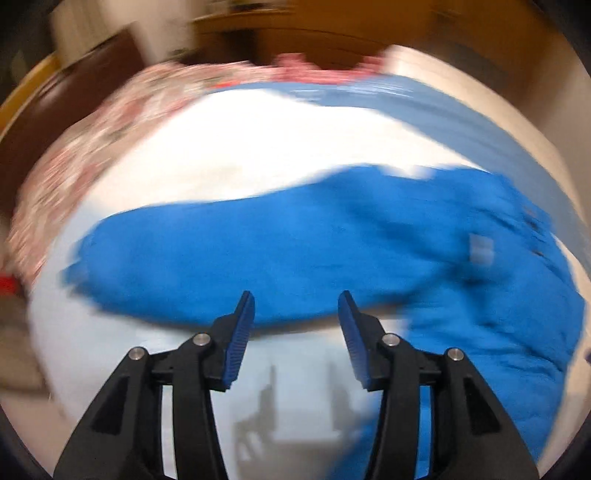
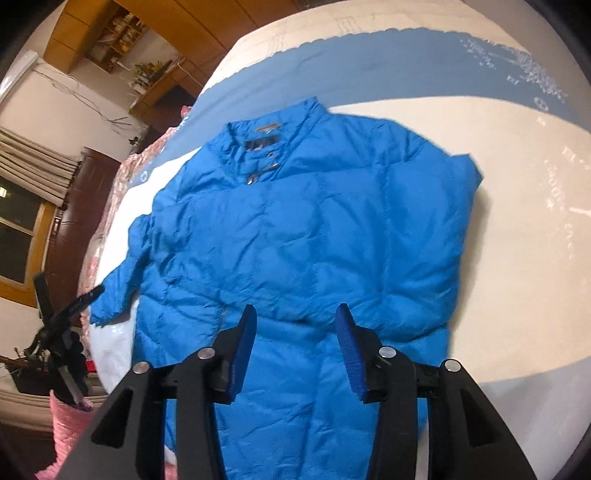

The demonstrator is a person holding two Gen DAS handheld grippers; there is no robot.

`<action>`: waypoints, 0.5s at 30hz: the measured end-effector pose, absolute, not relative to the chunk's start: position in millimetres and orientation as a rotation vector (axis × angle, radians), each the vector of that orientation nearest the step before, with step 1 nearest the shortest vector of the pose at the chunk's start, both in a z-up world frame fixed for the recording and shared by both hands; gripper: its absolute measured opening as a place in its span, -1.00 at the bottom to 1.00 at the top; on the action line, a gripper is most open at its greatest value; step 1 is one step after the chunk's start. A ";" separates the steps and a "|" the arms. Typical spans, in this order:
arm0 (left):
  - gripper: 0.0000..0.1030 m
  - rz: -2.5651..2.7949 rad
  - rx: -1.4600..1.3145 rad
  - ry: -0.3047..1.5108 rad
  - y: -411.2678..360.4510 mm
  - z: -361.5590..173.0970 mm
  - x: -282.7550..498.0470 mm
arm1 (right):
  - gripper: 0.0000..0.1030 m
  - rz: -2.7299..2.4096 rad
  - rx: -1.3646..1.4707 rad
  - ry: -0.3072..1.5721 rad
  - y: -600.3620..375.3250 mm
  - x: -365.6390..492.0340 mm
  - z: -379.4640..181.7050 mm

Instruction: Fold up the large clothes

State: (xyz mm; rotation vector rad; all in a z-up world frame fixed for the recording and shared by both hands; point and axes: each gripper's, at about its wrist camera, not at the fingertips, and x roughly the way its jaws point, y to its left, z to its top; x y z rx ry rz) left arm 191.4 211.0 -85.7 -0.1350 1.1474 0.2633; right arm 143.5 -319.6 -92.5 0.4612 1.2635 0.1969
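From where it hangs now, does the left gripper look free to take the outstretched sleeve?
Probably yes: the left gripper is open and empty just above the sleeve, which lies flat on the bed cover with nothing over it.

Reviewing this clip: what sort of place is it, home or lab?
Most likely a home bedroom. The blue puffer jacket lies on a bed-like white sheet, with wooden shelving and a curtained window behind.
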 end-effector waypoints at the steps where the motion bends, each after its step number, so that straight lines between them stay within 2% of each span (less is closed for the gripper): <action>1: -0.05 0.320 -0.156 1.154 236.0 -86.6 185.3 | -0.13 0.190 0.451 1.271 -314.3 145.6 -95.2; 6: -0.04 0.578 -0.392 1.153 376.7 -97.2 140.7 | -0.13 0.185 0.451 1.306 -289.0 156.7 -109.7; 9: -0.04 0.630 -0.563 1.111 434.4 -105.0 123.8 | -0.13 0.175 0.421 1.306 -273.9 164.6 -112.2; 15: -0.04 0.561 -0.835 1.053 485.3 -135.7 130.4 | -0.13 0.130 0.416 1.332 -265.7 174.8 -126.3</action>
